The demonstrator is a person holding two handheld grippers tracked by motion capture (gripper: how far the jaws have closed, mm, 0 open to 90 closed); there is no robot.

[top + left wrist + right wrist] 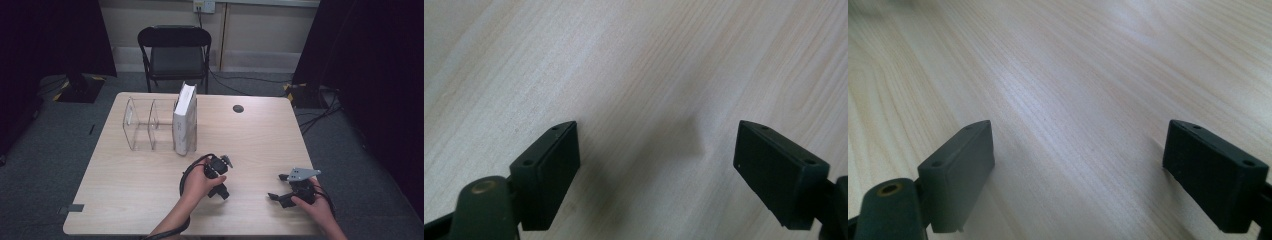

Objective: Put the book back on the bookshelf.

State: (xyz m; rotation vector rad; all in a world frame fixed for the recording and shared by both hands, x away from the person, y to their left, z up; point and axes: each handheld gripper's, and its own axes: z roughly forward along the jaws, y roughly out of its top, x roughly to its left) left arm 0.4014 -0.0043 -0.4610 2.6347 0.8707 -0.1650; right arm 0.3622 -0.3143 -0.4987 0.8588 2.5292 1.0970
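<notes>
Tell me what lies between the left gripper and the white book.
In the high view, only bare table separates the left gripper from the white book.

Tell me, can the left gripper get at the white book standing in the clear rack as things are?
Probably yes. The left gripper has open jaws holding nothing, and bare table lies between it and the white book in the clear rack.

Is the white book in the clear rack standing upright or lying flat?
Upright. The white book stands on its edge in the right end slot of the clear rack, spine facing the camera.
</notes>
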